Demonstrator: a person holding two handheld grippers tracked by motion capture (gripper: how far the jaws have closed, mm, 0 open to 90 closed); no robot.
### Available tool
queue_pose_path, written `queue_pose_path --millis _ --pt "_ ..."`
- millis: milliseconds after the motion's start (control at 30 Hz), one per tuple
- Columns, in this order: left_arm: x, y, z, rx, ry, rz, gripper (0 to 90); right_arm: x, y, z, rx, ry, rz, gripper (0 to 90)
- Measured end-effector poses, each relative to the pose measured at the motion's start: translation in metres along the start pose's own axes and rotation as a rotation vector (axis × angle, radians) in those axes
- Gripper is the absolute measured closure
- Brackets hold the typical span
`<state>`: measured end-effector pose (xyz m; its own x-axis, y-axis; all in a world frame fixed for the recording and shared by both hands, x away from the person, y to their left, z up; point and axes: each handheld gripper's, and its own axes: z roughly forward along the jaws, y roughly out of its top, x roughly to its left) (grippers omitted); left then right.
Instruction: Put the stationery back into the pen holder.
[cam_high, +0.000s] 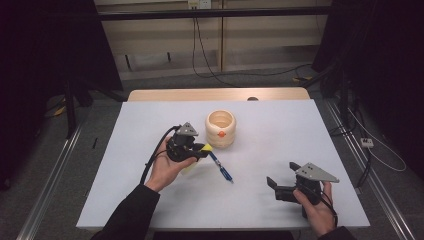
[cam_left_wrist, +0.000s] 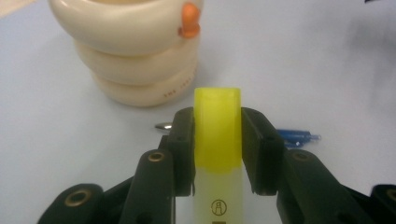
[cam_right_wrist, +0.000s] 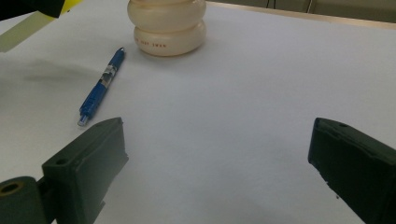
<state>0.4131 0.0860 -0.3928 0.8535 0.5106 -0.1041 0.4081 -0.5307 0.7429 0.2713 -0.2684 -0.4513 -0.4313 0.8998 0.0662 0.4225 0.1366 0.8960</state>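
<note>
My left gripper (cam_left_wrist: 217, 140) is shut on a yellow highlighter (cam_left_wrist: 217, 135), its yellow cap end sticking out past the pads. In the high view that gripper (cam_high: 202, 150) hangs above the table left of centre, close to a cream ringed pot (cam_high: 220, 128) with an orange knob (cam_high: 221, 134). A blue pen (cam_high: 221, 167) lies on the white table just right of it, also visible under the jaws (cam_left_wrist: 296, 137). My right gripper (cam_high: 282, 182) stands open near the front right, jaws wide apart with nothing between them (cam_right_wrist: 215, 177).
The cream pot (cam_right_wrist: 167, 25) stands at the table's middle back; the blue pen (cam_right_wrist: 100, 88) lies slanted ahead of my right gripper. The white table (cam_high: 280, 135) ends in a wooden strip at the back. Cables run over the floor beyond and to the right.
</note>
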Motion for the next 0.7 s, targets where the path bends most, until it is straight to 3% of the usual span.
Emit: queue_pose_path --millis 133,300,500,633,700 --pt "0.002 0.0 -0.004 -0.036 0.015 -0.017 67.4 0.0 0.0 0.0 0.0 0.0 0.001 4.1" --pt "0.0 0.001 -0.008 -0.077 0.047 -0.002 67.4 0.0 0.0 0.0 0.0 0.0 0.001 4.1" --pt "0.0 0.003 -0.013 -0.145 0.05 -0.011 67.4 0.0 0.0 0.0 0.0 0.0 -0.001 4.1" --pt "0.001 0.004 -0.013 -0.172 0.038 -0.04 67.4 0.0 0.0 0.0 0.002 0.0 -0.002 4.1" --pt "0.001 0.005 -0.013 -0.171 0.038 -0.035 67.4 0.001 0.0 0.0 0.001 0.0 -0.002 4.1"
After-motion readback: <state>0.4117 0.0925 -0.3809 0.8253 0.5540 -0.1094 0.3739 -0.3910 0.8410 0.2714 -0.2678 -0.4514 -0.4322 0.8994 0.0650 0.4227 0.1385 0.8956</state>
